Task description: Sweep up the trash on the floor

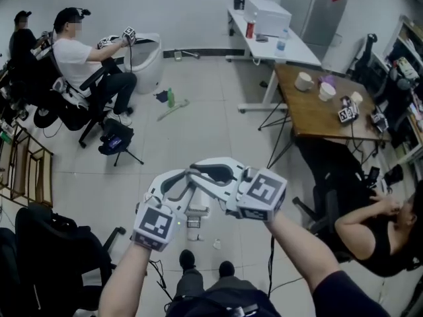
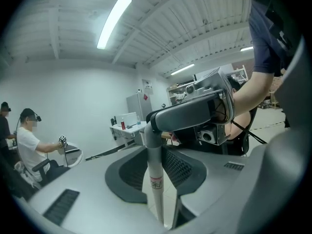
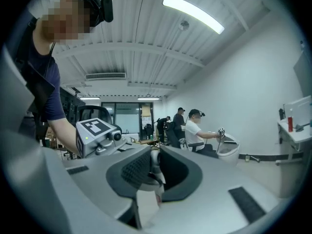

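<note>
both forearms reach forward from the bottom of the head view, the left forearm (image 1: pixel 122 279) rising from lower left and the right forearm (image 1: pixel 301 246) from lower right, so that the two tools meet nose to nose in front of the body. the left gripper (image 2: pixel 158 165) has its jaws partly apart and closed on a pale pole (image 2: pixel 156 184), which stands upright between the dark pads and carries a small red-edged label (image 2: pixel 156 183). the right gripper (image 3: pixel 155 172) has its jaws closer together and is clamped on the white upper part of the same pole. in the left gripper view its jaw wraps the pole above the left gripper's hold. both tools point about level, with their marker cubes facing up toward the head camera.

seen from above, the pole drops steeply from the joined jaws toward the floor (image 1: pixel 198 137), just ahead of the person's black shoes (image 1: pixel 187 259). a small white scrap (image 1: pixel 217 244) lies on the tiles near the foot of the pole, just beside the shoes. well apart from both grippers, a green bottle (image 1: pixel 170 98) and a pale stick (image 1: pixel 173 109) lie farther off on the floor, near a seated person (image 1: pixel 79 58).
</note>
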Demonstrator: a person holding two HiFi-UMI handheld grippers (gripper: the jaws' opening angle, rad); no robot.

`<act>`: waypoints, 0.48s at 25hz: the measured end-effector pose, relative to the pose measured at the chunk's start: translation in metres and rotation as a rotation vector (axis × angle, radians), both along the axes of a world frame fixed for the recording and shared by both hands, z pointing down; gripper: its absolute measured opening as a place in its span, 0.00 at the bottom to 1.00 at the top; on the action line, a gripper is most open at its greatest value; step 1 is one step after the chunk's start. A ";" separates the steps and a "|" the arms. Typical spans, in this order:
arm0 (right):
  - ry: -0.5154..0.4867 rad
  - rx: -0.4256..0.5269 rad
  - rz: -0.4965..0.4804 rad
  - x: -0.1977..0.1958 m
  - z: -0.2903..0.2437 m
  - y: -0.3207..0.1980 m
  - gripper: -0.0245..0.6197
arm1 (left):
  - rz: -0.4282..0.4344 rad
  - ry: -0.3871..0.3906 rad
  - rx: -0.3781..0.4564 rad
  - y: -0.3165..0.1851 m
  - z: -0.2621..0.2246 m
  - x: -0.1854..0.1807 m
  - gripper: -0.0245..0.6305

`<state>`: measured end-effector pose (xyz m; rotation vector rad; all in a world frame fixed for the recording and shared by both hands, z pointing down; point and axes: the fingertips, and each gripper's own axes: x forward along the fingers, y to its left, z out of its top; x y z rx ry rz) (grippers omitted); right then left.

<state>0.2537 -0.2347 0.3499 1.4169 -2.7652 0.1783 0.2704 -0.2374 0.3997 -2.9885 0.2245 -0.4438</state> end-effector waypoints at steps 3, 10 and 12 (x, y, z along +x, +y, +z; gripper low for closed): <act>0.017 -0.011 0.043 0.010 0.008 -0.025 0.14 | 0.043 0.013 -0.026 -0.024 0.009 0.011 0.18; 0.044 -0.045 0.091 0.037 0.029 -0.074 0.14 | 0.102 0.051 -0.055 -0.071 0.027 0.040 0.18; 0.054 -0.057 0.085 0.044 0.036 -0.077 0.14 | 0.110 0.050 -0.043 -0.075 0.031 0.047 0.18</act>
